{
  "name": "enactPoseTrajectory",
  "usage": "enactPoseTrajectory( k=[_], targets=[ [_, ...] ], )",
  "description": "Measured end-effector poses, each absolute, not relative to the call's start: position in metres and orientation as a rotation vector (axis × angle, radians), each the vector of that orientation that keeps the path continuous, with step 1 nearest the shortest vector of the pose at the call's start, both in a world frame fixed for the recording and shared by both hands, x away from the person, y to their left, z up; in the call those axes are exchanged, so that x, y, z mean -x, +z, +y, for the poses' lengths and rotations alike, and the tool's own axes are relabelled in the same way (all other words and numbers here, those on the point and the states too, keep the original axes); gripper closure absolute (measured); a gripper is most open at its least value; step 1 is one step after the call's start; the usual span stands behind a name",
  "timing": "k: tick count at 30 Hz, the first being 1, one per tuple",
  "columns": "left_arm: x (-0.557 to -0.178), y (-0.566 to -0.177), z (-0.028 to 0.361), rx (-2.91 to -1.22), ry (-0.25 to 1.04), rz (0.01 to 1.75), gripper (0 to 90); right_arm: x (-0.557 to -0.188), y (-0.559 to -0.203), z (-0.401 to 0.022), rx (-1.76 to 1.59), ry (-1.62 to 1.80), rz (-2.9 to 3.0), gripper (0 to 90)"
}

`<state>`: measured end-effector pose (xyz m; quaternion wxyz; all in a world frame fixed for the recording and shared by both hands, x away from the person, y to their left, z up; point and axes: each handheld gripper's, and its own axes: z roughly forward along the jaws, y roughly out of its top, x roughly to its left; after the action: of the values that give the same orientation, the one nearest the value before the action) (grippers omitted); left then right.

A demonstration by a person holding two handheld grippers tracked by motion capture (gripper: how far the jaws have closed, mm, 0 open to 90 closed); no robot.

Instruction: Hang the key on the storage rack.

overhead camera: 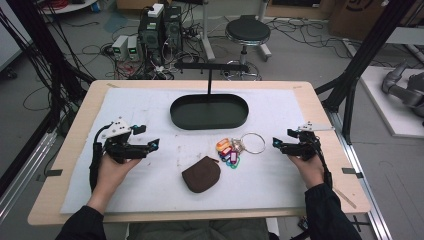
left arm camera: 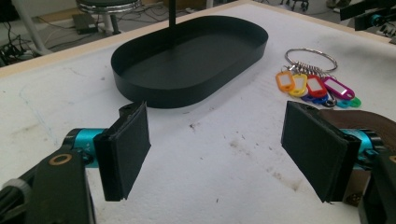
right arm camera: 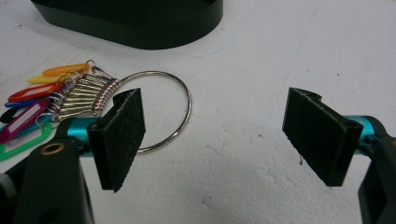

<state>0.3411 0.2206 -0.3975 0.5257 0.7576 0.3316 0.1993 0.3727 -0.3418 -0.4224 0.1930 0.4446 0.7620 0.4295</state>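
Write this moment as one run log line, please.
left gripper: open, empty | right gripper: open, empty, beside key ring | brown pouch: on mat, untouched | black tray: empty

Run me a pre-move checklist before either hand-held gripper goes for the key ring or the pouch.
1. Left hand-held gripper jaws open, nothing between: ok.
2. Right hand-held gripper jaws open, nothing between: ok.
3. Key ring with coloured tags lies free on the mat, near the right hand-held gripper: ok.
4. Brown pouch flat, untouched: ok.
5. Black oval tray empty: ok.
6. Pouch open or zipped: cannot tell.
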Motion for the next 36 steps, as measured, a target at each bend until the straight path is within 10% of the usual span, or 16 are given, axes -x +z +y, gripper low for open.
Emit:
enactPoseTrajectory(
  k=[16, 36],
  targets=[
    [-0.342, -0.400, 0.219, -1.825, 0.481, 0.798, 23.6, -0.375, -0.426, -0.340, -1.282, 1.185, 2.151, 27.7],
    [-0.340, -0.404, 0.219, -1.824, 0.475, 0.815, 23.6, -0.397, -0.443, -0.297, -1.271, 1.020, 2.255, 67.8]
  ],
)
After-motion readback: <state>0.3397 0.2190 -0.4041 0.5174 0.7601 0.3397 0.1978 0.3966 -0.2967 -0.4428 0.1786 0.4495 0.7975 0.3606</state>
